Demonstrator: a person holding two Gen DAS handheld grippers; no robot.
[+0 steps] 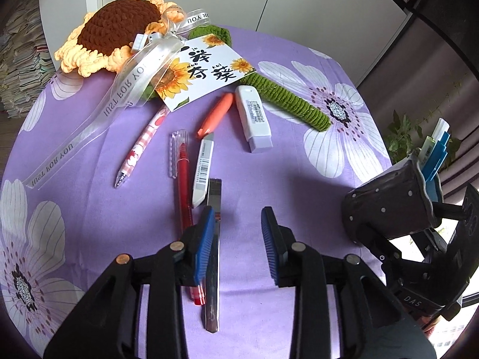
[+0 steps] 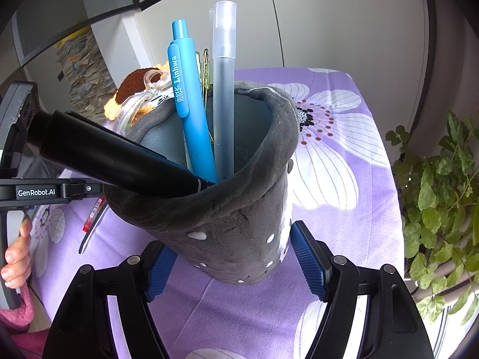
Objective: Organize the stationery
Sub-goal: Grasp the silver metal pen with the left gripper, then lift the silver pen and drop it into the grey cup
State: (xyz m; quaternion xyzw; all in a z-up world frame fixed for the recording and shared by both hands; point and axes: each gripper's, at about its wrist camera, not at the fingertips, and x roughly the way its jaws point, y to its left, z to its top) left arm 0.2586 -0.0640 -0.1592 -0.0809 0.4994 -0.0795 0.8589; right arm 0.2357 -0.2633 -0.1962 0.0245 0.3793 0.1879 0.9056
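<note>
Here a purple floral tablecloth [image 1: 269, 155] meets white cupboards [image 1: 314, 9]; left jaws gape empty, right jaws clamp the grey holder [image 2: 239, 224].

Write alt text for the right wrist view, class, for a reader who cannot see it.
The right hand-held gripper clamps a dark grey felt pen holder standing on a purple flowered tablecloth. Inside stand a blue pen and a frosted clear pen, with a thick black marker leaning out to the left. A leafy plant is at the right edge.

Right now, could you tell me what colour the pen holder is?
Dark grey with small white dots; the pen holder shows best in the right wrist view.
</note>
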